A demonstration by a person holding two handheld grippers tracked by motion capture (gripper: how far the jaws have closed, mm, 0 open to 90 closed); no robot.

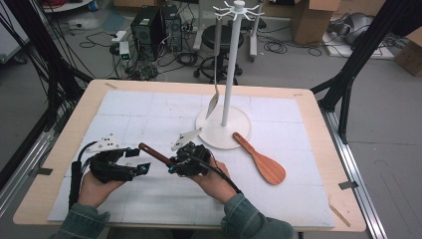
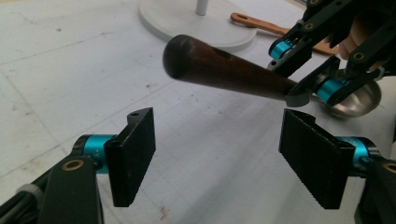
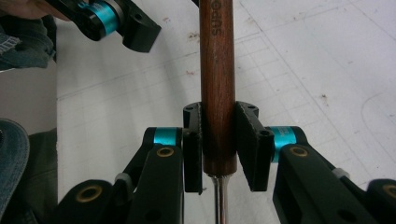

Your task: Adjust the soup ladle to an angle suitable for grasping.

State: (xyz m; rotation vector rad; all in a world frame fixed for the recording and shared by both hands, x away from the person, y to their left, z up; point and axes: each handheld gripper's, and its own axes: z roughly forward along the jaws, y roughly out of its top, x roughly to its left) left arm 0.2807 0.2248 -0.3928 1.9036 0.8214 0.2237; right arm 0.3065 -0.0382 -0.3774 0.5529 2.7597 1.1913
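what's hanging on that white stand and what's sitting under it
One metal spoon hangs from the white stand. Its round base rests on the white mat; whatever lies beneath the base is covered.

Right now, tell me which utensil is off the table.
The dark-handled ladle, clamped in the right gripper; the steel spoon hangs from the stand, the wooden spatula lies flat.

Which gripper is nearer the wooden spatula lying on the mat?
Right. The right gripper, clamped on a dark-handled ladle, is just left of the wooden spatula. The left gripper sits farther left, open.
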